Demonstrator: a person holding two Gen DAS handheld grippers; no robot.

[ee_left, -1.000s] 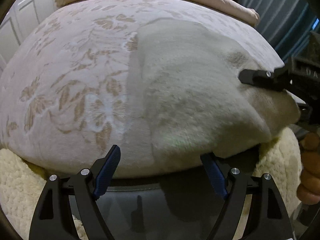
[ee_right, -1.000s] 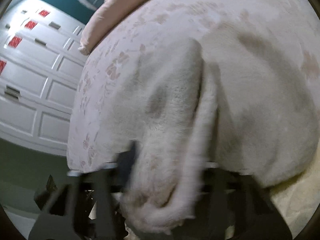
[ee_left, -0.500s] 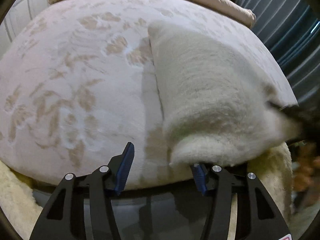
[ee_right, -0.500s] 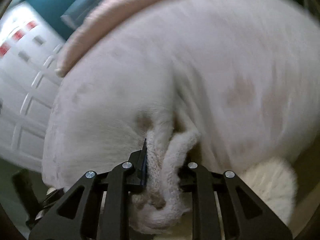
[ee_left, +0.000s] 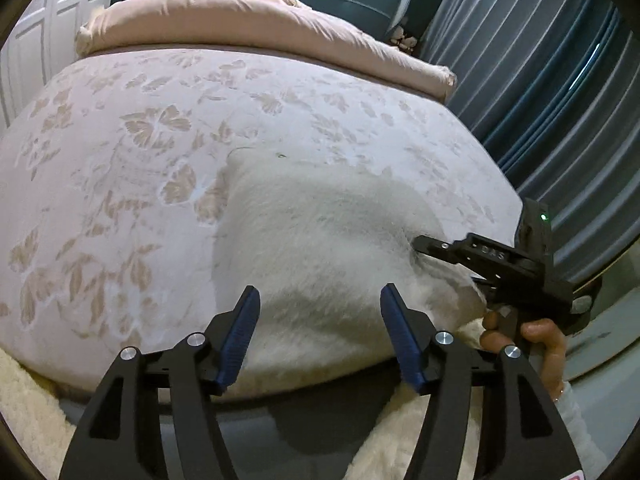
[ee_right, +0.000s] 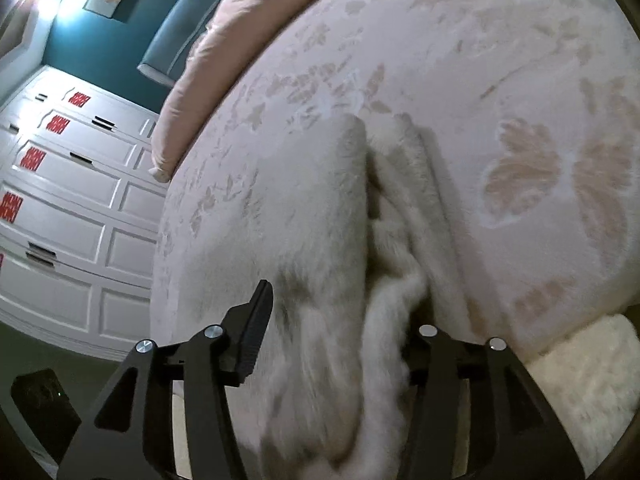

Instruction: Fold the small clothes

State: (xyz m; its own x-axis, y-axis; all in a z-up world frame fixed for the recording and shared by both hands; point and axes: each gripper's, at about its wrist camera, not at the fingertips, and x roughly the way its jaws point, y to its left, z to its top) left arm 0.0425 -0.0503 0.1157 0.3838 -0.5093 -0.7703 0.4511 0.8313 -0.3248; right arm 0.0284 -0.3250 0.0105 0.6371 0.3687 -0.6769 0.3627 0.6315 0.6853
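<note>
The fluffy white garment lies folded at the bed's near right edge, the left gripper released above it, the right gripper's jaws just opening around its bunched layers, which may spring apart or slide off.

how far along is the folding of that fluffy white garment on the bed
Done: the fluffy white garment already lies doubled over on the floral pink bedspread, layered edges showing in the right wrist view. In hand: the right gripper has just been opening, fabric lying loose between its jaws; the left gripper is open, holding nothing. Left: probably another fold or smoothing.
</note>
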